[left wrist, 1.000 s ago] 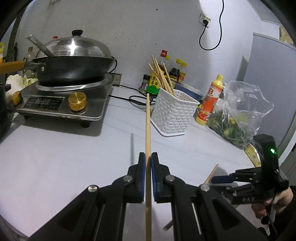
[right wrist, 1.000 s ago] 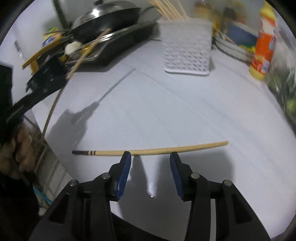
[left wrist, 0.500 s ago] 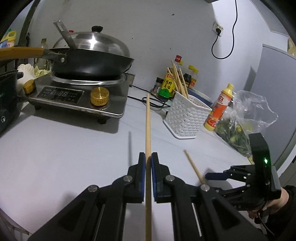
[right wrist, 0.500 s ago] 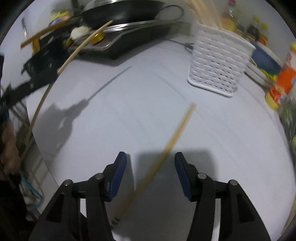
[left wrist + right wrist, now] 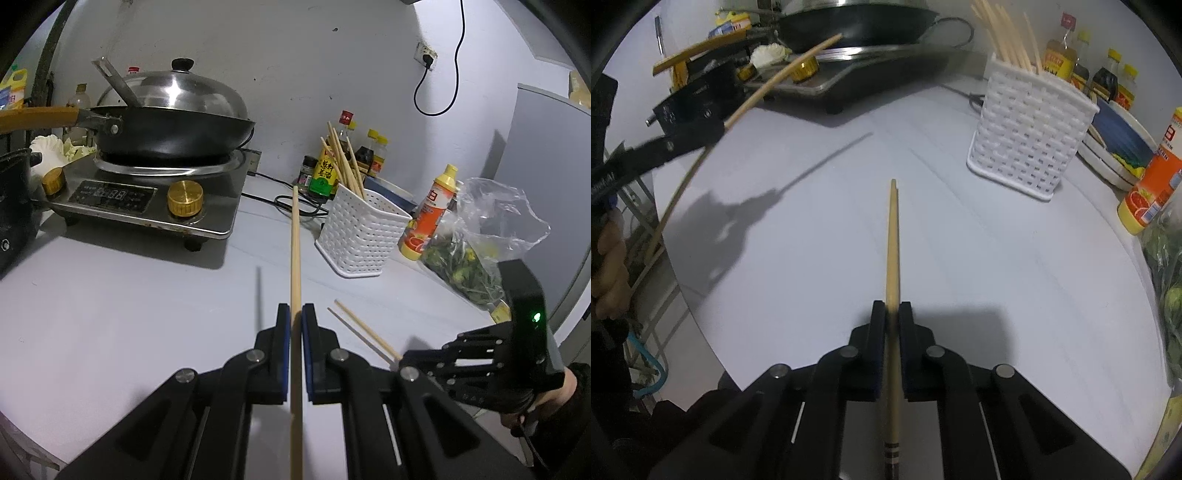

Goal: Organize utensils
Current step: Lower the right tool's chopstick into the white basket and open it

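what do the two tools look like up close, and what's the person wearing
Both tools, left and right, are black, with blue pads and silver pivot screws. The right one's body carries a green light. A dark sleeve covers the wrist behind it.

One pale wooden chopstick [image 5: 295, 258] is clamped in the left tool [image 5: 295, 321], a second with a dark banded end [image 5: 892, 258] in the right tool [image 5: 892, 314], while more stand upright in the white lattice basket [image 5: 364, 236].
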The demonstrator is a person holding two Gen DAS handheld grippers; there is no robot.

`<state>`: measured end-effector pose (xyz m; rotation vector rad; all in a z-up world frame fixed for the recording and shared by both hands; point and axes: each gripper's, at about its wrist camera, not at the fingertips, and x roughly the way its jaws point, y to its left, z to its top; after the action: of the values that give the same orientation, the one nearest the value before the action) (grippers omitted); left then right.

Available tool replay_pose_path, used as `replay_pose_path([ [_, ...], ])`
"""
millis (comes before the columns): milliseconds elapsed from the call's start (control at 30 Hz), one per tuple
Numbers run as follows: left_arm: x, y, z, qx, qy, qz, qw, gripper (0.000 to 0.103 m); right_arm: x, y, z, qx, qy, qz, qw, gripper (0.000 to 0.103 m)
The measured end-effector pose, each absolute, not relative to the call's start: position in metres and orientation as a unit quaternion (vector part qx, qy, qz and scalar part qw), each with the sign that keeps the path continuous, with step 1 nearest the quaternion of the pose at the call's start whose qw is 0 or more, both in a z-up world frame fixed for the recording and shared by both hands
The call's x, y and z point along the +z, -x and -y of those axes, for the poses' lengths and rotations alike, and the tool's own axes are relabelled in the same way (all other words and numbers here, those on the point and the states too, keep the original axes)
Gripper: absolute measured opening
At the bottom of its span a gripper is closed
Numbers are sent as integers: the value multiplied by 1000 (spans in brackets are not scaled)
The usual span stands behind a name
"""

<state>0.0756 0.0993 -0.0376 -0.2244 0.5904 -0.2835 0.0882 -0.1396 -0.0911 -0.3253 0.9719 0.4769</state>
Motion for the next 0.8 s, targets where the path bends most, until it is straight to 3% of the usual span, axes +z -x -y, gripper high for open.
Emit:
replay_pose_path([
  [367,-11,-87,-88,-120,96,-280,948,6,-26,-113,160,256,108,-389,878,6],
  [800,18,-128,-64,-104,90,-265,955,6,65,-205,186,266,108,-291,913,6],
])
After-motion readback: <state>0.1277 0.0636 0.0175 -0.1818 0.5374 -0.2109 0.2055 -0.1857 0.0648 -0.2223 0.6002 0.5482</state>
